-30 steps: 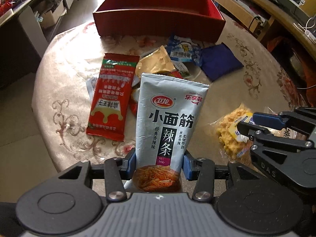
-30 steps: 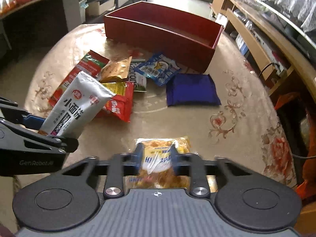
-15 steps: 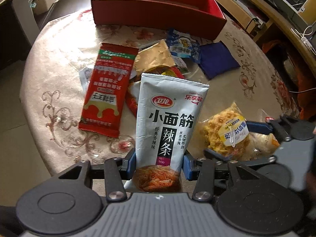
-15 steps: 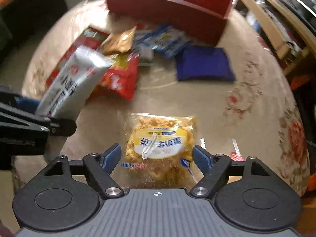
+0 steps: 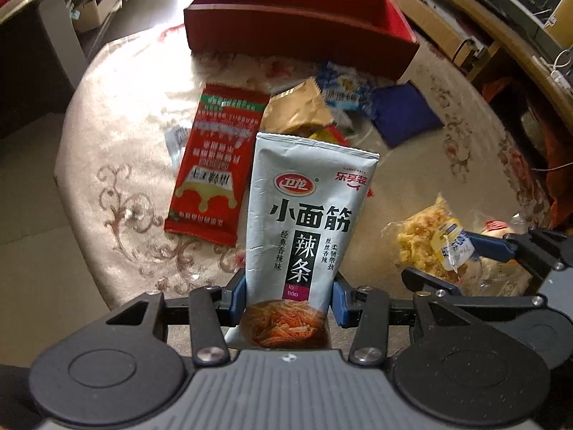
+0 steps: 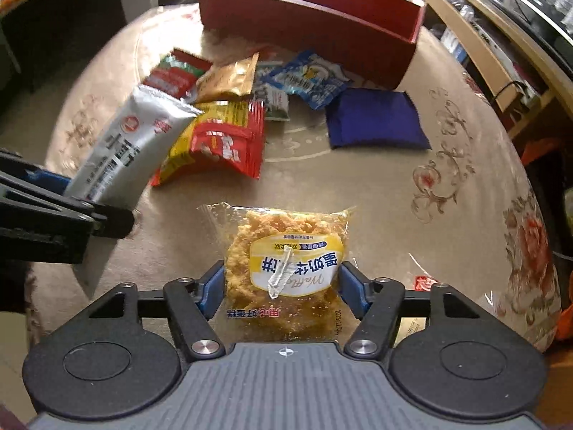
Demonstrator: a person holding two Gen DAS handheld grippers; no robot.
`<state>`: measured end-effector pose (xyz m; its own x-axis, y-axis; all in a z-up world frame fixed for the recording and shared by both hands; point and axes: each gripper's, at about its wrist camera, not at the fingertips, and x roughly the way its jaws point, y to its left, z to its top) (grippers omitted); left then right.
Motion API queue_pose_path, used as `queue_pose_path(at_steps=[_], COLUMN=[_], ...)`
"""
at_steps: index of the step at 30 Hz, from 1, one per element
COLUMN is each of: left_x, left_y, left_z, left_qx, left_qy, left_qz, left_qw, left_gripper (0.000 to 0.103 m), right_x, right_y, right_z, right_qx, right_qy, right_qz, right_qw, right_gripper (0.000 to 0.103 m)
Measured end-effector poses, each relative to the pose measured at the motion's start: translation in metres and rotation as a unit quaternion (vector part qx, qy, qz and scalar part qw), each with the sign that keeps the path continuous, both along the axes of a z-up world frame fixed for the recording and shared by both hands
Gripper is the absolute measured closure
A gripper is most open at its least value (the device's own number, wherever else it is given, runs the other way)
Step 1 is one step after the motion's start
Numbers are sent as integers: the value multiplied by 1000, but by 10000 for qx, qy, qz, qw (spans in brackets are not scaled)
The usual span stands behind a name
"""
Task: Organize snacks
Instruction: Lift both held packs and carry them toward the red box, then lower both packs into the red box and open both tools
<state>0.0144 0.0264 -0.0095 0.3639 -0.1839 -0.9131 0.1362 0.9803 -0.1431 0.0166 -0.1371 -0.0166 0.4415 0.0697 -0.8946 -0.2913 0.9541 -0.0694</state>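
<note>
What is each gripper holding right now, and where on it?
Left gripper: grey spicy-strip pouch, clamped near its bottom. Right gripper: its jaws, just closing, flank the waffle packet at mid-height.

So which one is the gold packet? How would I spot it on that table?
Find the long red box at the table's far edge. The loose pile of snacks lies just before it, and the gold packet sits in that pile between a red-and-green packet and a blue-and-white one. It alone is plain metallic gold with a crinkled look.

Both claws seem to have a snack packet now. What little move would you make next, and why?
Probably lift the right claw, whose jaws have just been closing, with the waffle packet toward the red box. Its pads flank the packet, the box looks empty, and the left claw already grips the grey packet.
</note>
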Motion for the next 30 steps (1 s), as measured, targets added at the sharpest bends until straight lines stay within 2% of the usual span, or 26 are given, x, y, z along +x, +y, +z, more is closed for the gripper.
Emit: queue_pose_path(at_steps=[5,15,30], left_x=[2,28,87], left_y=[-1,-3,-14], left_z=[13,29,63], left_qx=[58,-220,-381], left_qy=[-86,-249,-708], left_qz=[53,75,191], left_qw=[9999,9994,9966], left_gripper=[58,58,58], right_x=[-1,21,74], right_y=[-6,-36,-39], right_z=[18,43,68], right_qx=[354,1287,1549], right_qy=[-244,-434,-864], right_qz=[-95,-533,-645], right_qw=[9990,9893,9820], right_gripper=[39,41,41])
